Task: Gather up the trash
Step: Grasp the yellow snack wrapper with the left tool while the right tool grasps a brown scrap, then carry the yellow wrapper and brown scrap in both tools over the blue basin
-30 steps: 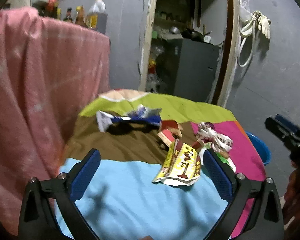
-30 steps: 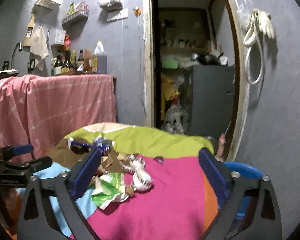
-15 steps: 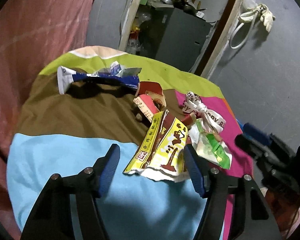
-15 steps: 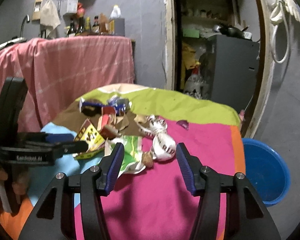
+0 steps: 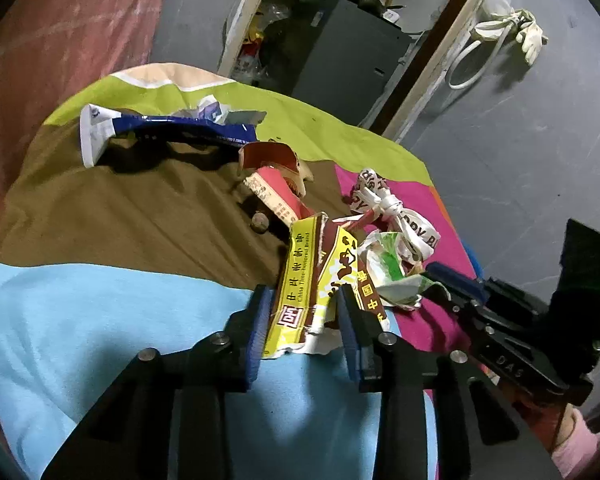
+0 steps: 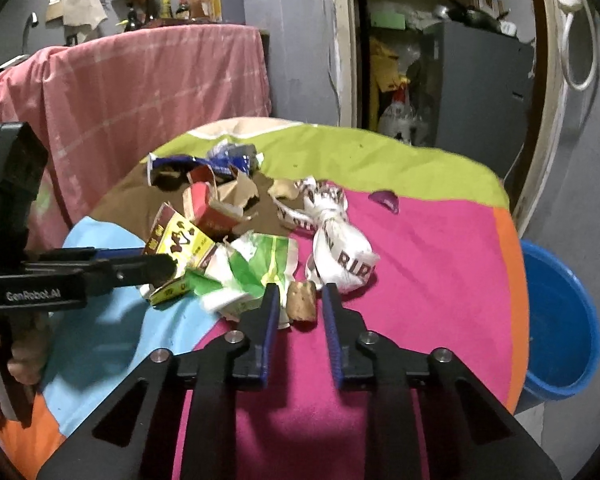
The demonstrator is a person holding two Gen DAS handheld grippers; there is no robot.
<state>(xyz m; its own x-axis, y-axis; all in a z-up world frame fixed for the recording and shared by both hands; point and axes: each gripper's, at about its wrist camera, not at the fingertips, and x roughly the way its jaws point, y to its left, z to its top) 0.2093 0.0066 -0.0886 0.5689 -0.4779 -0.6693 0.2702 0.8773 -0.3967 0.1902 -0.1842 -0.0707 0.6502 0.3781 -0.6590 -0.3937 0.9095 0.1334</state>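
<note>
- Left wrist view: the left gripper (image 5: 304,312) is closing its jaws. The yellow and brown snack wrapper (image 5: 320,284) is between them, on the blue part of the bright table cover (image 5: 100,320). The pads look right up against its edges, so it seems just caught.
- Squeeze only the thin wrapper, not the cloth under it. Lift slowly, because the green and white wrapper (image 5: 388,272) lies against it and could drag along.
- Right wrist view: the right gripper (image 6: 298,304) is closing too. A small brown lump (image 6: 302,300) sits between its jaws on the pink part of the cover. There are still thin gaps on both sides, so it is not pinched yet.
- Keep the lump in the middle so it does not pop out. The white knotted bag (image 6: 336,248) is just beside it; do not snag it.
- The blue tub (image 6: 560,320) stands off the table edge. It looks like a good place for the trash.
</note>
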